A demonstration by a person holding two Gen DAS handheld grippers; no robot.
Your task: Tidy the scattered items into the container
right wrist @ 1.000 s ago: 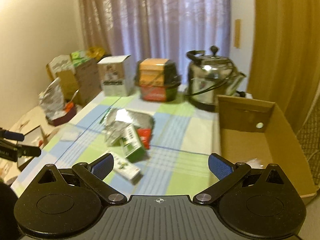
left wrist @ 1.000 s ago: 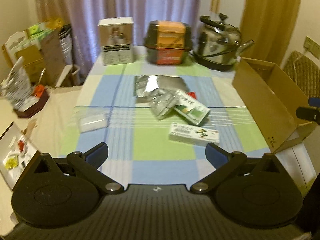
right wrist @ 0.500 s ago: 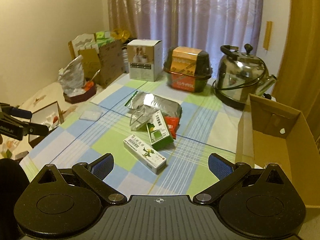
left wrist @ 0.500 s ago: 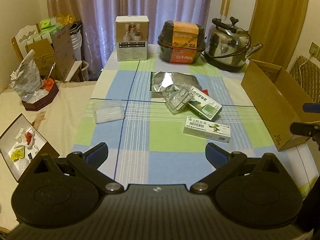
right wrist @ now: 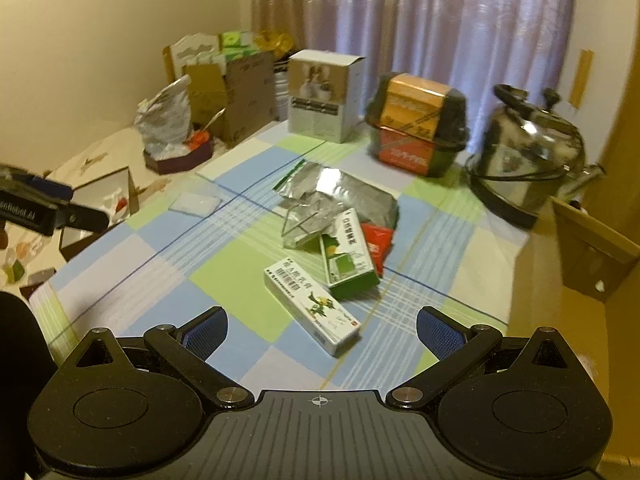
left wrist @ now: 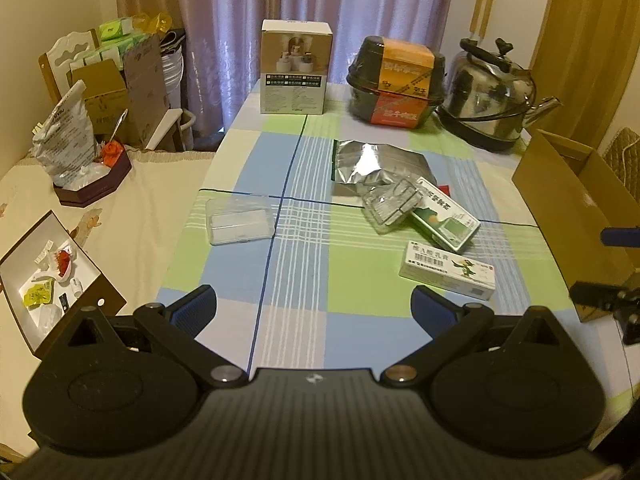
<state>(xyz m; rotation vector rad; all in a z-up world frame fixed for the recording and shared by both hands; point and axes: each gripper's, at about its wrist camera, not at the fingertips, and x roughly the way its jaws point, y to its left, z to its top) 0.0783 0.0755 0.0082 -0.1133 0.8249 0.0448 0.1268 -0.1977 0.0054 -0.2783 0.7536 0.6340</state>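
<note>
Tools, left and right, staying wide open, empty, panning leftward; white carton now lying between right tool's fingers.

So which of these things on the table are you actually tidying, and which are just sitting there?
For the job: cardboard box, white carton, green carton, foil pouch, clear tray, clear case.

Just there: kettle, black food tub, white box.

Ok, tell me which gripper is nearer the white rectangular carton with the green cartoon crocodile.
Right. The right gripper hangs just short of the white crocodile carton; the left gripper sits back and left of it.
</note>
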